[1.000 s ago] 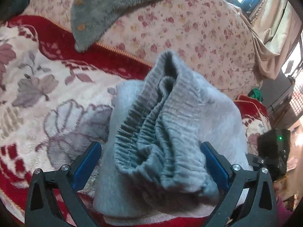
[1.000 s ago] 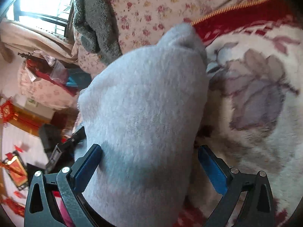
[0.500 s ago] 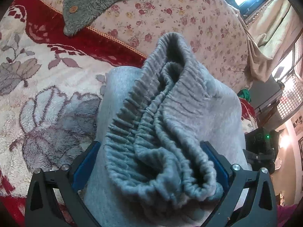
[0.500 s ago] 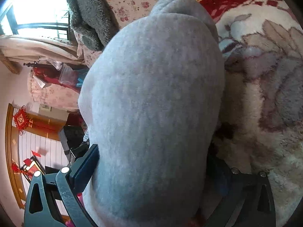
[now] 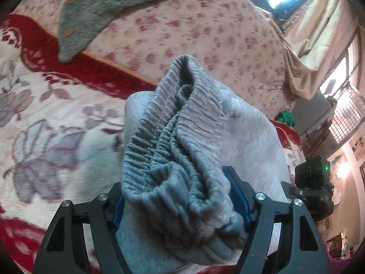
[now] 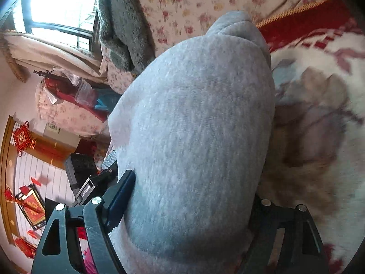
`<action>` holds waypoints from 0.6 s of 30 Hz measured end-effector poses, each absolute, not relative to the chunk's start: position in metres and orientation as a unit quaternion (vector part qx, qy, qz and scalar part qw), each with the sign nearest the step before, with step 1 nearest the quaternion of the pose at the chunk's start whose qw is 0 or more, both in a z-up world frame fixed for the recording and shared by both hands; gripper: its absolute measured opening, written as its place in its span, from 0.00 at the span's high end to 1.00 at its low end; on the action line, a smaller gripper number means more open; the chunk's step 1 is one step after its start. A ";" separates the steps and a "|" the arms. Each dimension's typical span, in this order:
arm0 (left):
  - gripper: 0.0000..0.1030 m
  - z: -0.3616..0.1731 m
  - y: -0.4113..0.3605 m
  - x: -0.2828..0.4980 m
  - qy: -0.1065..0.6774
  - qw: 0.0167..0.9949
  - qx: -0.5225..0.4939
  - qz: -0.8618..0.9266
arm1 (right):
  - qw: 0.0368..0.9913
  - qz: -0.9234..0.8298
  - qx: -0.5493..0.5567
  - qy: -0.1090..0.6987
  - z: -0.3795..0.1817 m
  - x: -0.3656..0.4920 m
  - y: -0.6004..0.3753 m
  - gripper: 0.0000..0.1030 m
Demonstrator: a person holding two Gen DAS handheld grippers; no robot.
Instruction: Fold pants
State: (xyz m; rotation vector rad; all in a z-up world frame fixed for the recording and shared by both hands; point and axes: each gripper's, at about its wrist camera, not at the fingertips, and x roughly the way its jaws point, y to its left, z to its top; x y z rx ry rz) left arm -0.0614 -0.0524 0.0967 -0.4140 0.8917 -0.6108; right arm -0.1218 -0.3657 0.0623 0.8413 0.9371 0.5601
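- Pants (image 5: 239,141): pale grey fleece in a compact, layered bundle on the red-and-cream floral blanket (image 5: 57,118), near its far red border. The folding looks nearly done; a last fold or tidy remains.
- Waistband (image 5: 173,141): darker ribbed elastic, bunched at the bundle's near end.
- Left gripper (image 5: 180,196): clamped on the waistband.
- Right gripper (image 6: 189,207): pinching the smooth folded edge.

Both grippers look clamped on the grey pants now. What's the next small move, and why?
Probably lift both ends together and carry them forward over the blanket. The left gripper is shut on the bunched elastic waistband, and the right gripper pinches thick cloth of the grey pants. The pants sit crumpled, not flat, so no fold line is set yet.
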 end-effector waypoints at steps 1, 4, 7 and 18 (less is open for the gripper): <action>0.28 0.100 -0.064 -0.063 0.418 0.837 -0.196 -0.295 | 0.775 0.253 0.389 0.430 0.067 -0.126 -0.374 0.16; 0.28 0.106 -0.098 -0.066 0.409 0.836 -0.194 -0.311 | 0.783 0.238 0.389 0.423 0.079 -0.137 -0.403 0.16; 0.28 0.107 -0.132 -0.071 0.404 0.833 -0.192 -0.325 | 0.793 0.223 0.387 0.415 0.087 -0.151 -0.435 0.16; 0.28 0.080 -0.227 -0.092 0.444 0.817 -0.154 -0.334 | 0.792 0.162 0.391 0.441 0.065 -0.177 -0.520 0.13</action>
